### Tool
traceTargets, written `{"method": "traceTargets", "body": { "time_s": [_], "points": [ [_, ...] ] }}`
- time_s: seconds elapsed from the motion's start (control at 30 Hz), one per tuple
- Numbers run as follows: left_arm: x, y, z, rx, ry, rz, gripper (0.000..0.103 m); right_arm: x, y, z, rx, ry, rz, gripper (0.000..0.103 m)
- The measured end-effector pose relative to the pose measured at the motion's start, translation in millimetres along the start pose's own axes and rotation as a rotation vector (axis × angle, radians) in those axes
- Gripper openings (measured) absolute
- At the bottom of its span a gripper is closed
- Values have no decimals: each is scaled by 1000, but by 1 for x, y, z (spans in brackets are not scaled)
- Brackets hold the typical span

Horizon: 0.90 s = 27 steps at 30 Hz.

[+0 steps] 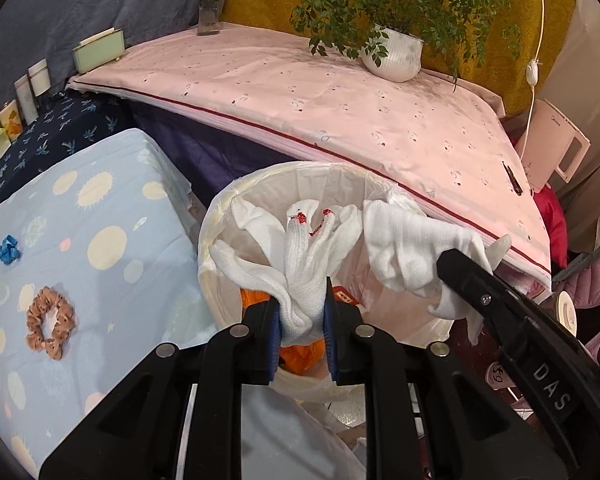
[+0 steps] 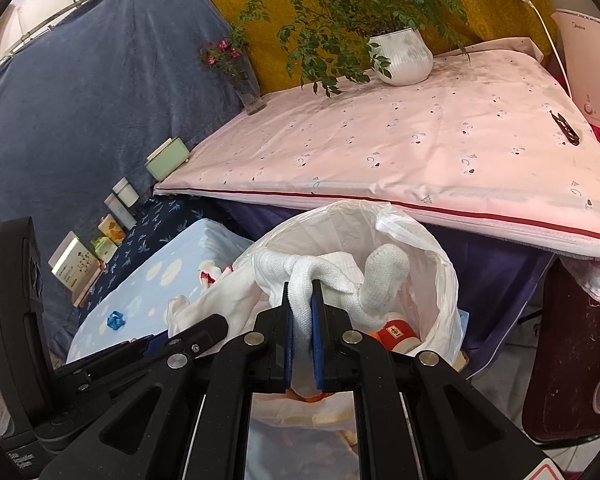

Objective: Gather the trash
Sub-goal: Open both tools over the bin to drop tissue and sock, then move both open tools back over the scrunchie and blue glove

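A round trash bin lined with a white plastic bag stands between the two tables; it also shows in the right wrist view. My left gripper is shut on a white knit glove with red-stained fingertips, held over the bin's opening. My right gripper is shut on a second white glove, also over the bin; that glove shows in the left wrist view too. Orange trash and a cup lie inside the bin.
A pink-covered table with a potted plant and a vase stands behind the bin. A light-blue spotted surface on the left bears a blue crumpled scrap and a brown scrunchie. Boxes line the blue curtain.
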<state>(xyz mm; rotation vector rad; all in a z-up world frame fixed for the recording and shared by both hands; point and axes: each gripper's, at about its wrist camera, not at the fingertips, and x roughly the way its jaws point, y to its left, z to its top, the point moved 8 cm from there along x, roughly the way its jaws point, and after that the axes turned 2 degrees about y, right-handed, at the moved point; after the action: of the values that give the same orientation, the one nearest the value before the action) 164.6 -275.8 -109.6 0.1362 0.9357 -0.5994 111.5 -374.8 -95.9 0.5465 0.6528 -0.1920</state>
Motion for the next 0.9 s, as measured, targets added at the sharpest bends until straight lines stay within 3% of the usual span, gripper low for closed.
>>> {"method": "traceTargets", "body": {
  "time_s": [0.03, 0.1, 0.17, 0.33, 0.47, 0.9],
  "points": [
    [2, 1, 1, -3, -3, 2, 20, 1, 0, 1, -2, 0, -1, 9],
    [3, 5, 3, -20, -13, 10, 34, 4, 1, 3, -7, 0, -3, 11],
    [2, 10, 4, -40, -25, 20, 58, 6, 2, 3, -9, -2, -10, 14],
    [2, 22, 5, -54, -33, 46, 60, 9, 6, 3, -17, 2, -11, 16],
    [-1, 33, 1, -76, -33, 63, 62, 8, 11, 4, -24, -4, -10, 25],
    [-26, 64, -13, -123, -58, 103, 67, -5, 42, -3, -78, -12, -1, 41]
  ]
}}
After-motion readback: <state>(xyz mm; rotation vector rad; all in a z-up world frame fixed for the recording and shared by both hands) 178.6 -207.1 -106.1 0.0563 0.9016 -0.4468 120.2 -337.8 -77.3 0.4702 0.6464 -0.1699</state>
